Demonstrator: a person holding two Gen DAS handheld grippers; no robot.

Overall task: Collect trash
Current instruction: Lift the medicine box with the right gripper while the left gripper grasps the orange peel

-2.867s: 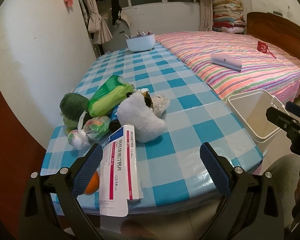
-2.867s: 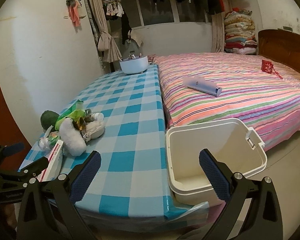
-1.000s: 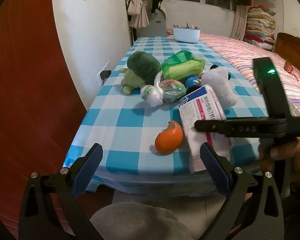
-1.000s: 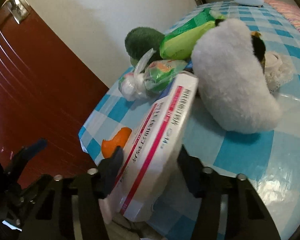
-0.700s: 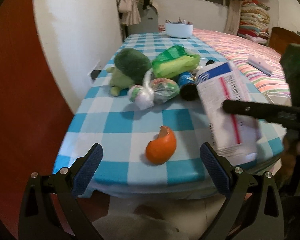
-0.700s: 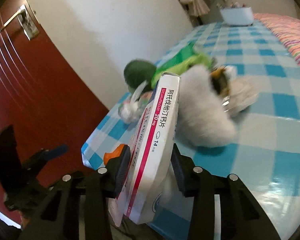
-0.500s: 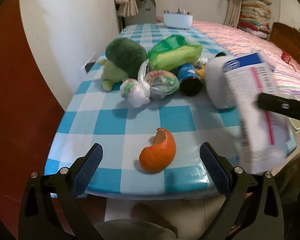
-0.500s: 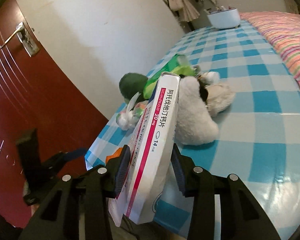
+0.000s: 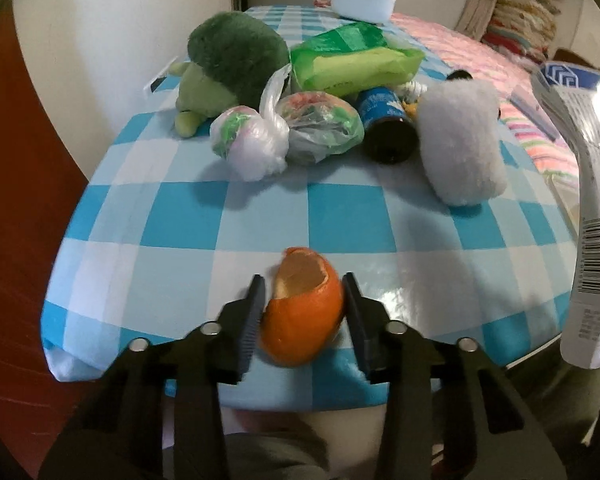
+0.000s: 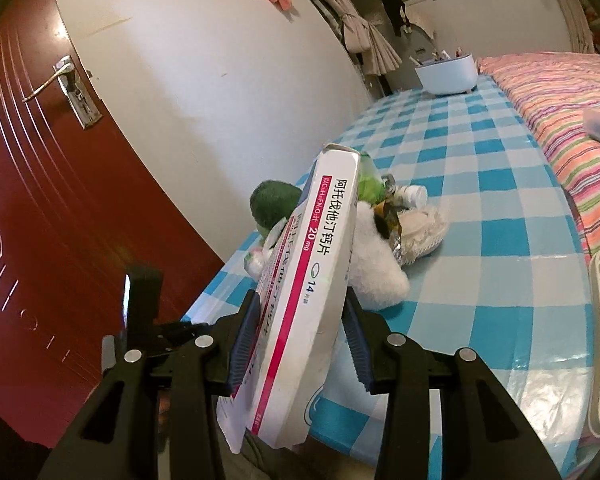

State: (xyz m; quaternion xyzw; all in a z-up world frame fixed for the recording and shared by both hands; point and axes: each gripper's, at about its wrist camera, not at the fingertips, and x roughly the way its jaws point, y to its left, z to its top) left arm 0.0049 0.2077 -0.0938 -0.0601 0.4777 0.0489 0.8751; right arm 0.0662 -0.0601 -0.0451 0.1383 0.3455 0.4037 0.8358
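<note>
Orange peel (image 9: 304,312) sits between my left gripper (image 9: 303,310) jaws, which have just been closing; contact looks likely but is blurred. My right gripper (image 10: 298,334) clamps the white medicine box (image 10: 316,280) above the checked table (image 10: 500,240).

A hollow orange peel (image 9: 304,322) sits at the checked table's (image 9: 220,220) near edge. A white medicine box (image 10: 312,296) with a magenta stripe stands tilted above it.

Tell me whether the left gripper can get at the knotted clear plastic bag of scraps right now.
Probably not yet: the left gripper has just been closing around the orange peel, so its jaws are occupied. Bare checked tablecloth lies before the knotted clear plastic bag.
</note>
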